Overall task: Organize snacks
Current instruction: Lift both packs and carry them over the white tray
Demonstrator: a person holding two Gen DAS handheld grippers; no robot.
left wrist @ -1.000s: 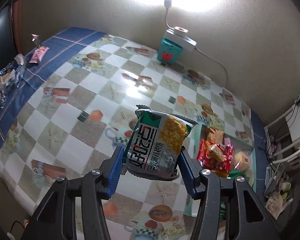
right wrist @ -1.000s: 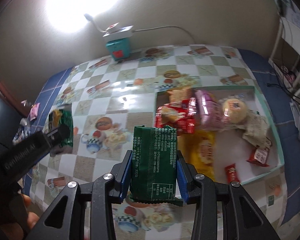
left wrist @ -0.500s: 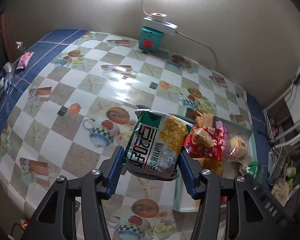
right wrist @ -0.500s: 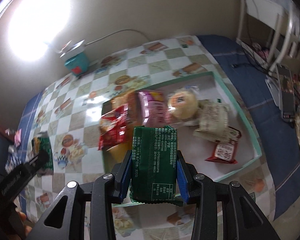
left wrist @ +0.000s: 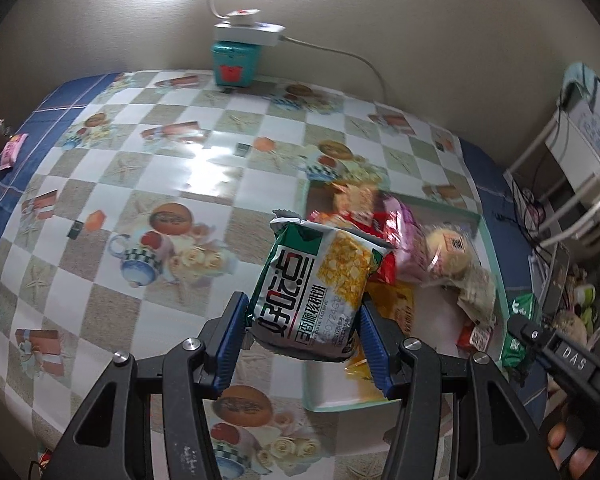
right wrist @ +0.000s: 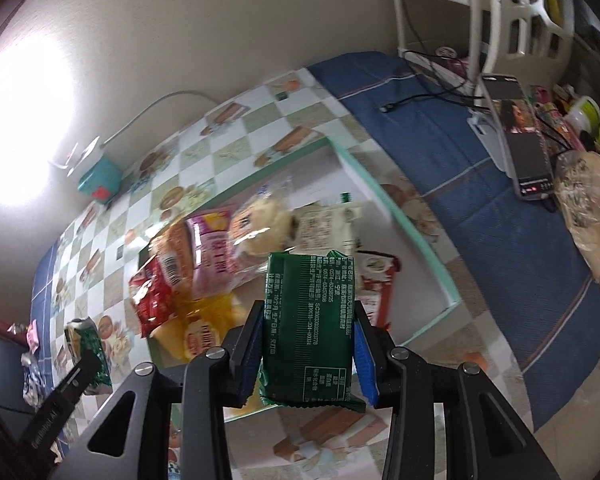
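Note:
My left gripper [left wrist: 302, 330] is shut on a green, white and yellow cracker packet [left wrist: 316, 292], held above the near left corner of a mint-rimmed tray [left wrist: 490, 248]. My right gripper [right wrist: 308, 354] is shut on a dark green snack packet [right wrist: 308, 324], held above the tray's [right wrist: 412, 236] near edge. The tray holds several snacks: a red bag [right wrist: 158, 288], a pink bag [right wrist: 212, 252], a round bun [right wrist: 260, 224] and a yellow packet [right wrist: 200, 332]. Each gripper shows in the other's view: the right one [left wrist: 518, 336] and the left one [right wrist: 86, 350].
A teal box with a white power strip [left wrist: 236, 60] and lamp stands at the wall. A small pink packet [left wrist: 12, 152] lies at the table's far left edge. A phone [right wrist: 520, 132] and cables lie on the blue cloth to the right, next to a white rack [left wrist: 580, 168].
Both grippers have moved right with their packets: the left one from over the checkered cloth to the tray's corner, the right one further over the tray and tilted toward its right end.

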